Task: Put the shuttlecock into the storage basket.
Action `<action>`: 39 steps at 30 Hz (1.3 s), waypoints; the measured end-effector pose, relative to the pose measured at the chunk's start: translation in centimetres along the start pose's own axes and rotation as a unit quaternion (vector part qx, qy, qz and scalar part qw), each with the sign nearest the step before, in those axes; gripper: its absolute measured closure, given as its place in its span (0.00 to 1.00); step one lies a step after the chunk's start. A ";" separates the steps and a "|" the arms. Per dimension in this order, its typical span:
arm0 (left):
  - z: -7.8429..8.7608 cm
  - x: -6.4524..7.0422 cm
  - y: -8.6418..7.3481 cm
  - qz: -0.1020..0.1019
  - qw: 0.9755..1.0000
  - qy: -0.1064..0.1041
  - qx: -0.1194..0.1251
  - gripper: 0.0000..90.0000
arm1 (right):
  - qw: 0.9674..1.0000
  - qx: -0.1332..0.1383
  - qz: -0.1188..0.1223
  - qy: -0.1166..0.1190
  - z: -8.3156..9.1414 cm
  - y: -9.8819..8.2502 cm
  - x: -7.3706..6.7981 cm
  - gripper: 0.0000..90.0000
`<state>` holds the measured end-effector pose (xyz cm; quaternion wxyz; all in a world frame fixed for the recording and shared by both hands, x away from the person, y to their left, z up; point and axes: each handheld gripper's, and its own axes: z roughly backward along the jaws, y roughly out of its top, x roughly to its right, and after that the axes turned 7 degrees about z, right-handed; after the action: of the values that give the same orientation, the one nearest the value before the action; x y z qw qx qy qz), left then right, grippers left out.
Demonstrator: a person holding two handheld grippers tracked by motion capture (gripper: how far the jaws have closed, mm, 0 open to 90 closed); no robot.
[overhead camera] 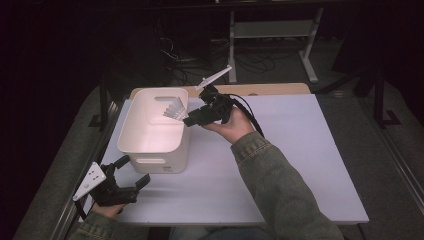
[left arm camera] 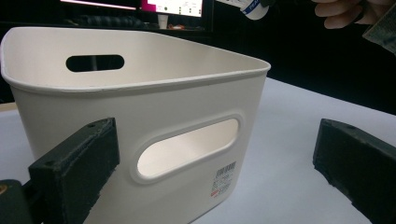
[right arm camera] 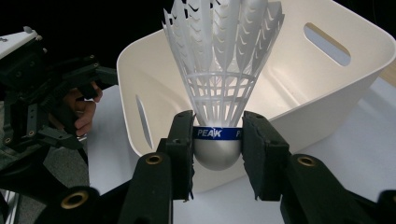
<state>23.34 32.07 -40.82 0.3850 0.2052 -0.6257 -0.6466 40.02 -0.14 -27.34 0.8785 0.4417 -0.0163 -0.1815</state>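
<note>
My right fingers are clamped on the rounded cork of a white shuttlecock, one pad on each side of its blue band, the feather skirt fanning away from me. From the high view, my right gripper holds that shuttlecock tilted over the far right rim of the white plastic bin, feathers pointing in over the bin's open top, so the shuttlecock hangs above the bin and not down inside it. My right hand cups the gripper from underneath, palm up, and the forearm in its green-grey sleeve runs back diagonally across the white surface toward me.

Now my left gripper: fingers spread wide with nothing between the pads, pointed at the bin's near wall with its oval handle cutout. It sits low at the near left corner of the surface, just beside the bin, gripped by my left hand at the edge.
</note>
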 end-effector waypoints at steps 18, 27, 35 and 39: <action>0.0 -0.1 0.0 -0.004 1.000 -0.002 0.002 0.00 | 1.000 -0.004 0.019 0.005 -1.6 1.3 -0.2 0.71; 0.0 -0.1 0.0 -0.004 1.000 -0.002 0.001 0.00 | 1.000 -0.007 0.021 0.012 -2.5 1.8 -0.6 0.71; 0.0 -0.1 0.0 -0.003 1.000 -0.002 0.003 0.00 | 0.999 -0.011 0.024 0.024 -3.5 2.5 -1.2 0.71; 0.0 -0.1 0.0 -0.005 1.000 -0.002 0.003 0.00 | 0.999 -0.008 0.023 0.032 -4.2 2.6 -1.3 0.71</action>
<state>23.41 32.16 -40.85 0.3801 0.2082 -0.6271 -0.6472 40.39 4.96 -27.66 0.8861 0.4396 0.0031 -0.1469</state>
